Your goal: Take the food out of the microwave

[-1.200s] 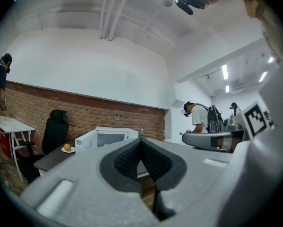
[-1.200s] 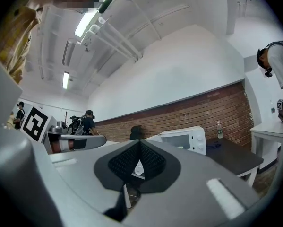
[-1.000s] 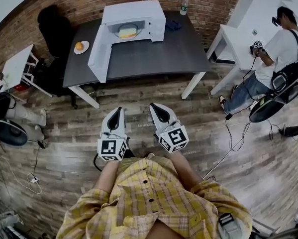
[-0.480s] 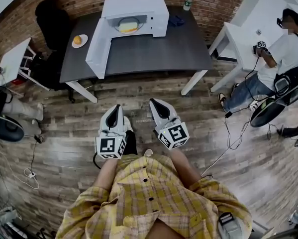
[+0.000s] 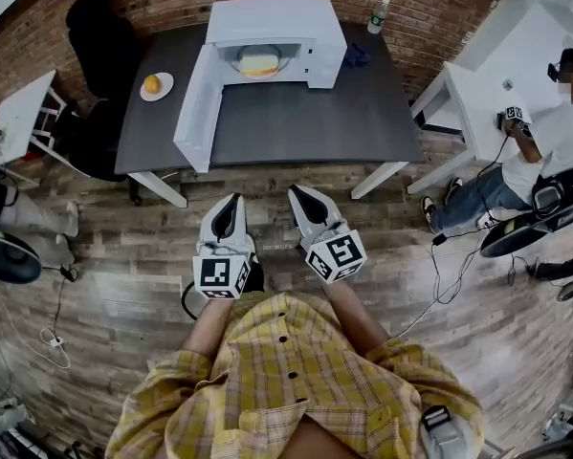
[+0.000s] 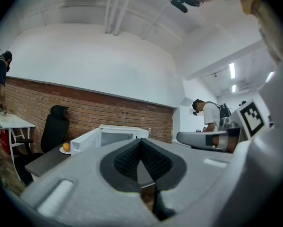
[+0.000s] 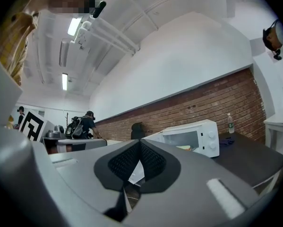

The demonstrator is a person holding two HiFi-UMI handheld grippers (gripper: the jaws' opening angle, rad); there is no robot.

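The left gripper [image 6: 141, 143] has its jaws closed together with nothing between them, and the right gripper [image 7: 140, 143] is closed and empty too. In the head view both are held side by side over the wooden floor [image 5: 123, 256], in front of a yellow checked shirt [image 5: 286, 371] and well apart from the dark desk [image 5: 305, 122]. On that desk stands the white microwave [image 5: 276, 27] with its door [image 5: 198, 113] swung open to the left. Only the head view looks down into the cavity, where the yellowish food [image 5: 258, 64] lies on a dish. The left gripper view shows the door edge-on and an orange [image 6: 66, 147] on a small plate [image 6: 63, 151] beside it. The right gripper view shows the microwave's knobs [image 7: 212, 144] and a bottle [image 7: 230, 123] behind it. A person [image 5: 554, 132] stands at the right by a white table [image 5: 477, 75].
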